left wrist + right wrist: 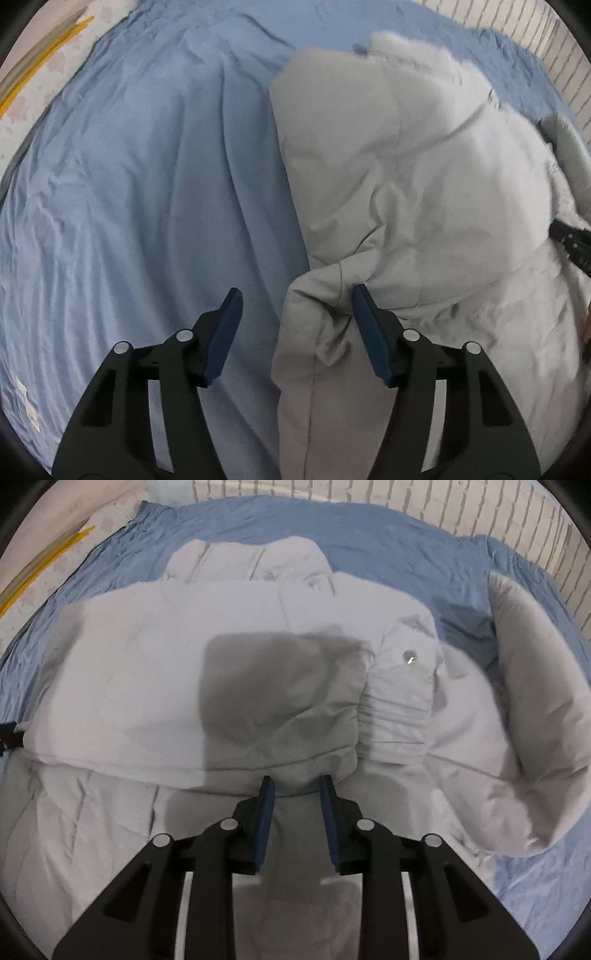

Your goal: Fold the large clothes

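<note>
A pale grey puffer jacket (pixel 122 686) lies partly folded on a blue bedsheet (pixel 147 166). Its elastic cuff (pixel 399 716) with a snap rests across the body, and one side stands bunched up at the right. In the right wrist view my right gripper (pixel 296 782) is shut on a fold of the jacket near its front edge. My left gripper (pixel 296 293) hangs open over the jacket's left edge (pixel 317 295). Its right finger (pixel 365 314) touches the fabric, while the left finger (pixel 229 314) is over bare sheet.
The bedsheet covers a bed that reaches a white brick wall (pixel 461 513) at the back right. A speckled floor with yellow strips (pixel 44 62) shows at the far left. Bare sheet lies left of the jacket.
</note>
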